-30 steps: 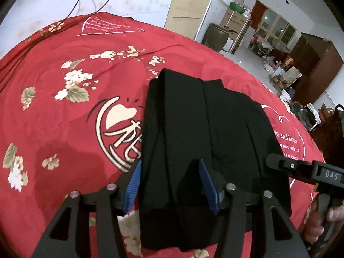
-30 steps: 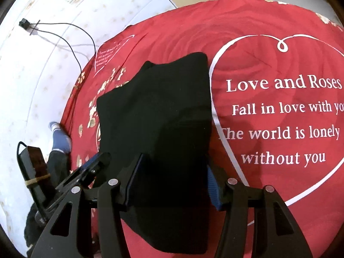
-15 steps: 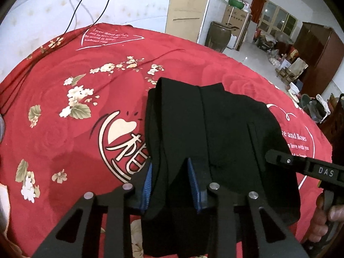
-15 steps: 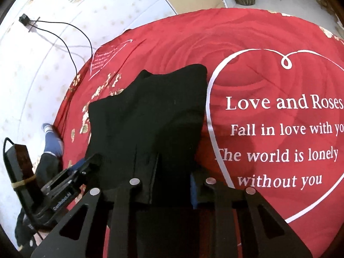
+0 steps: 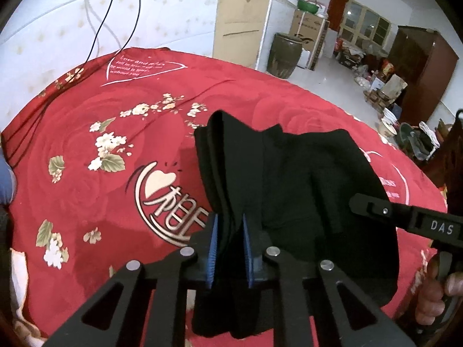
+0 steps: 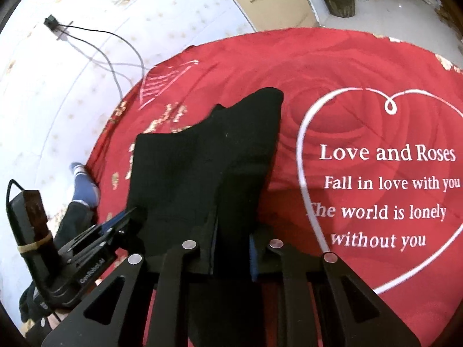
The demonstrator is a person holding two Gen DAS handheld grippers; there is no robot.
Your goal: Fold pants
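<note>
The pants (image 5: 303,179) are showing as a black, matte bundle, already folded into several layers, with stacked edges visible along the far left corner. They are lying on a red bedspread (image 5: 86,173) printed with white flowers and a heart, their near end rising off the cloth into both grippers while the far end is resting on it.

The left gripper (image 5: 230,245) is pinching a thick fold of the pants' near edge; its blue-padded fingers (image 5: 212,248) have just been closing and are now pressing the fabric from both sides. The right gripper (image 6: 231,248) is doing the same on the other near corner, its fingers (image 6: 254,256) having just been closing on a fold that is filling the gap between them.

The left wrist view is taking in a cluttered room beyond the bed, with a dark jar (image 5: 285,55) and a brown cabinet (image 5: 425,69), plus the right gripper's body and the hand (image 5: 439,295) holding it. The right wrist view is instead showing the white lettering (image 6: 387,196) inside the heart, the left gripper (image 6: 115,225) beside the pants, and a blue-socked foot (image 6: 84,185) on the pale floor.
</note>
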